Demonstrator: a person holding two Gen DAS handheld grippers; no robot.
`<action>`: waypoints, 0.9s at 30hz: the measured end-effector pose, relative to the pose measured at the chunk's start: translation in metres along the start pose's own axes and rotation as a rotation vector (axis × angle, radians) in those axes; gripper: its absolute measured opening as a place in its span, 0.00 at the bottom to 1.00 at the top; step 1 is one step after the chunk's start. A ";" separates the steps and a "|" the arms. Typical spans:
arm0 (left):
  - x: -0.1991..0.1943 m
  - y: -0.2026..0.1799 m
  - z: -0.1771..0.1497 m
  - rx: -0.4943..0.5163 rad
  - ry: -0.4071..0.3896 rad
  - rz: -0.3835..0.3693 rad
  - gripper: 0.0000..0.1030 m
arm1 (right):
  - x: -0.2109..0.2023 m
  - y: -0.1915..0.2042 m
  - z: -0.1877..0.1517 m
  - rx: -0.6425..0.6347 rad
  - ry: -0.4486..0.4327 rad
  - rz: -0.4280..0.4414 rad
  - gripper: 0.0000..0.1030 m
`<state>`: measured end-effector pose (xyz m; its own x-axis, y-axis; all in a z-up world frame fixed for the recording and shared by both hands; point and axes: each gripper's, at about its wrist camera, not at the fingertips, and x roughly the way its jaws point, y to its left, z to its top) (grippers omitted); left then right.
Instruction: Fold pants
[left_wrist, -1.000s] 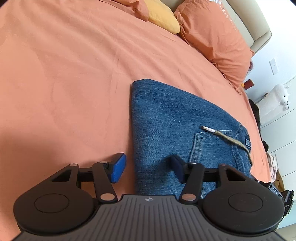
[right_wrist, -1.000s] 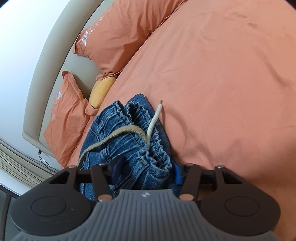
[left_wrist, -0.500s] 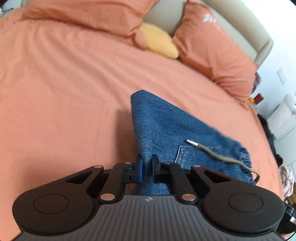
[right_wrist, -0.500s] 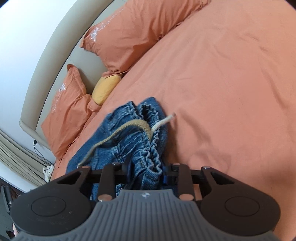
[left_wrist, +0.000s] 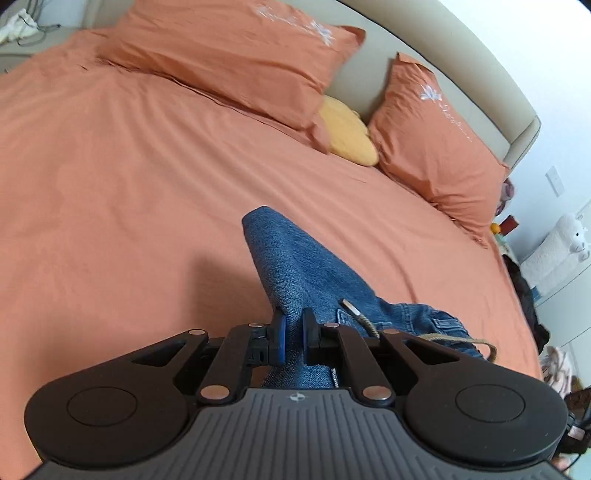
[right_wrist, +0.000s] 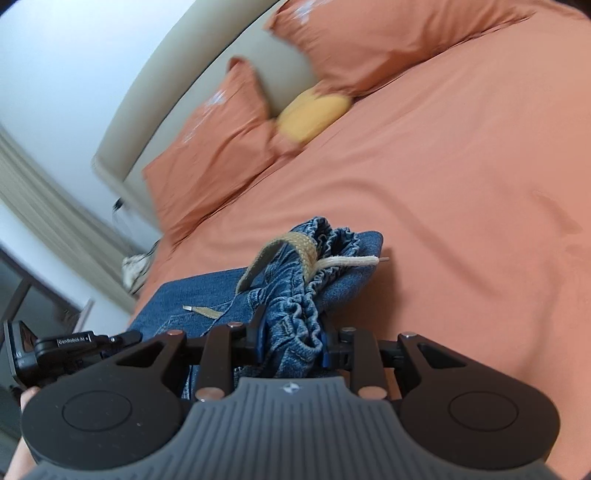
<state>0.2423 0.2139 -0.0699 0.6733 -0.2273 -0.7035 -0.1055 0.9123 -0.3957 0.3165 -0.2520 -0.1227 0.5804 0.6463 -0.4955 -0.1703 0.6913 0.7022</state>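
Observation:
Blue denim pants (left_wrist: 295, 266) lie partly folded on the orange bed sheet (left_wrist: 110, 184), their near part lifted off it. My left gripper (left_wrist: 293, 325) is shut on a fold of denim at the pants' near left edge. A beige drawstring (left_wrist: 360, 317) with a metal tip runs across the back pocket just right of it. In the right wrist view my right gripper (right_wrist: 291, 332) is shut on the gathered elastic waistband of the pants (right_wrist: 295, 295), and the drawstring (right_wrist: 295, 251) loops over the bunched cloth. The far corner of the pants still touches the sheet.
Two orange pillows (left_wrist: 240, 62) (left_wrist: 436, 140) and a yellow cushion (left_wrist: 347, 133) lean on the beige headboard (left_wrist: 369, 85) at the far end. A white plush toy (left_wrist: 572, 236) and clutter stand beyond the bed's right edge. A hand (right_wrist: 22, 402) shows at lower left.
Both grippers closed on the pants, the left on the side fold and the right on the waistband. Both then rose and tilted up, lifting the near part of the pants.

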 end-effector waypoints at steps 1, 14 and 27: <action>-0.007 0.007 0.004 0.012 -0.001 0.013 0.08 | 0.008 0.012 -0.006 -0.004 0.013 0.020 0.21; -0.022 0.090 0.023 0.049 0.018 0.134 0.08 | 0.099 0.127 -0.079 -0.053 0.107 0.136 0.22; 0.018 0.149 -0.020 -0.010 0.077 0.120 0.08 | 0.136 0.105 -0.127 -0.075 0.274 -0.040 0.22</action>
<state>0.2244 0.3388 -0.1528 0.5970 -0.1425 -0.7895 -0.1900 0.9310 -0.3116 0.2766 -0.0507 -0.1807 0.3526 0.6745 -0.6487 -0.2157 0.7331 0.6450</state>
